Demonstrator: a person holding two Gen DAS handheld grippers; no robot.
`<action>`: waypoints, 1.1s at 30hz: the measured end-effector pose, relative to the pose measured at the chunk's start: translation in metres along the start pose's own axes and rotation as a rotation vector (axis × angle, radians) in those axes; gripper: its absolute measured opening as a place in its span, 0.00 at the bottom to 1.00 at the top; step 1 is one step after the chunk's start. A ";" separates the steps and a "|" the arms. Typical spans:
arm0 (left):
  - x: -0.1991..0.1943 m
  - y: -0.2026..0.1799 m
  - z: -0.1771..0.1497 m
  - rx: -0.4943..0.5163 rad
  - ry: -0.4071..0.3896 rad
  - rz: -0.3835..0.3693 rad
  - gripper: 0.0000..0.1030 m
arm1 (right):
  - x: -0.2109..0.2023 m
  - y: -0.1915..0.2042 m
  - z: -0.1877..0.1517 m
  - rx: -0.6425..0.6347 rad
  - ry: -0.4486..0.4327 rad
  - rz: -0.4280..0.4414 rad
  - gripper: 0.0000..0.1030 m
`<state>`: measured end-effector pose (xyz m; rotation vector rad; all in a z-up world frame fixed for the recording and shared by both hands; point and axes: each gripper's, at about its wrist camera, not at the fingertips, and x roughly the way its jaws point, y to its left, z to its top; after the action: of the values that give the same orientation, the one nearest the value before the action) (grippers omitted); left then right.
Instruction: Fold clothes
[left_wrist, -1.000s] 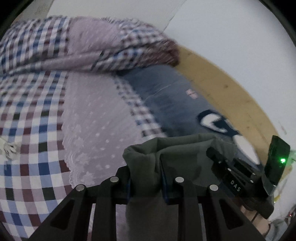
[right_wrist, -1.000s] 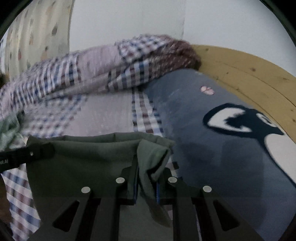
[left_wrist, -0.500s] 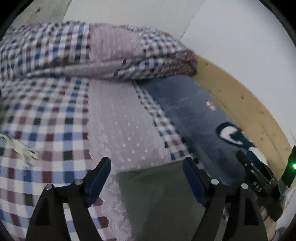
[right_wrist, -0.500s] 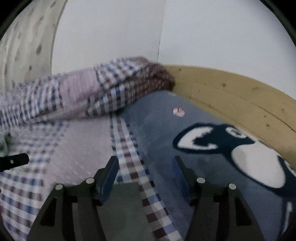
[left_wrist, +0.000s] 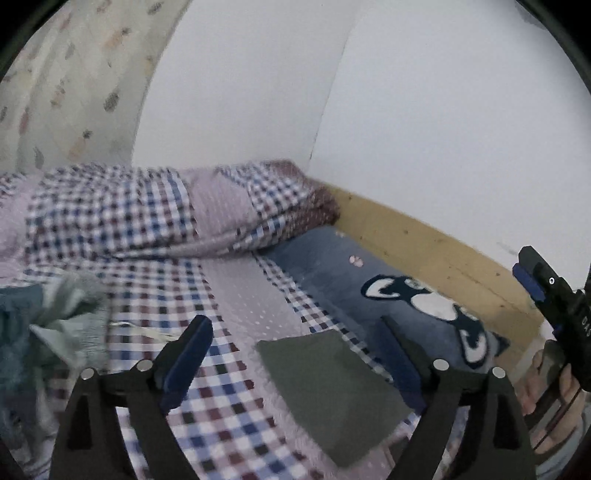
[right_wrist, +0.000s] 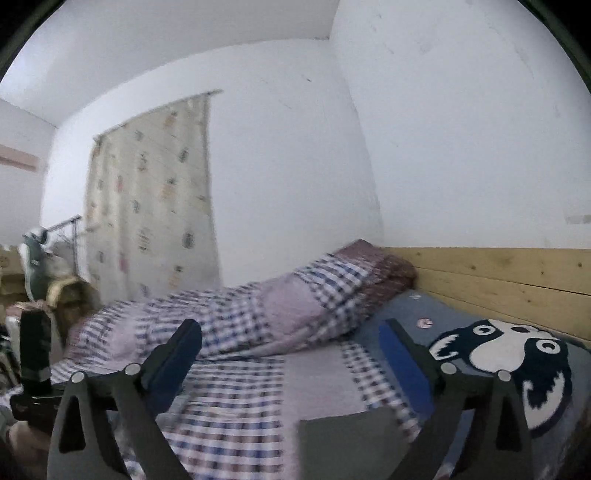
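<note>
Now, from the left wrist view, the left gripper (left_wrist: 295, 354) has its jaws spread wide with nothing between them. Through the gap, at lower centre, the green folded cloth (left_wrist: 332, 395) lies flat on the checked bedspread (left_wrist: 155, 306), its right edge beside the blue cat blanket (left_wrist: 369, 280). A crumpled heap of pale clothes (left_wrist: 44, 325) sits at the left edge of the frame, well apart from the folded piece. At the right edge the right gripper (left_wrist: 543, 291) shows from the side, held by a hand (left_wrist: 550, 398); a rolled checked quilt (left_wrist: 177, 218) runs across the middle.

From the right wrist view, the right gripper (right_wrist: 291, 358) is likewise spread and empty. Only a corner of the green folded cloth (right_wrist: 347, 443) shows at the bottom centre, low between the fingers. The left gripper (right_wrist: 35, 354) stands dark at the left edge, and a patterned curtain (right_wrist: 151, 203) hangs at the upper left.

The green piece looks finished, so the step in hand is likely fetching the next garment from the heap. To do it well, lift both tools straight clear so the fingers do not drag the fold open, then take the next item by one distinct edge or corner rather than a bunched middle.
</note>
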<state>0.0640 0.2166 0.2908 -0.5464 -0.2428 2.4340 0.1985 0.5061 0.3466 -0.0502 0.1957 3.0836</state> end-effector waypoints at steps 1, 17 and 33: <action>-0.021 0.001 0.001 -0.005 -0.014 0.005 0.93 | -0.014 0.011 0.004 0.012 -0.001 0.021 0.99; -0.260 0.060 -0.037 -0.010 -0.172 0.237 0.99 | -0.101 0.167 0.008 0.050 0.044 0.205 1.00; -0.181 0.184 -0.117 -0.115 -0.020 0.441 0.99 | 0.055 0.187 -0.154 0.075 0.358 0.129 1.00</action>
<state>0.1469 -0.0349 0.1899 -0.6855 -0.2972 2.8658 0.1384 0.3038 0.2158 -0.6118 0.3412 3.1643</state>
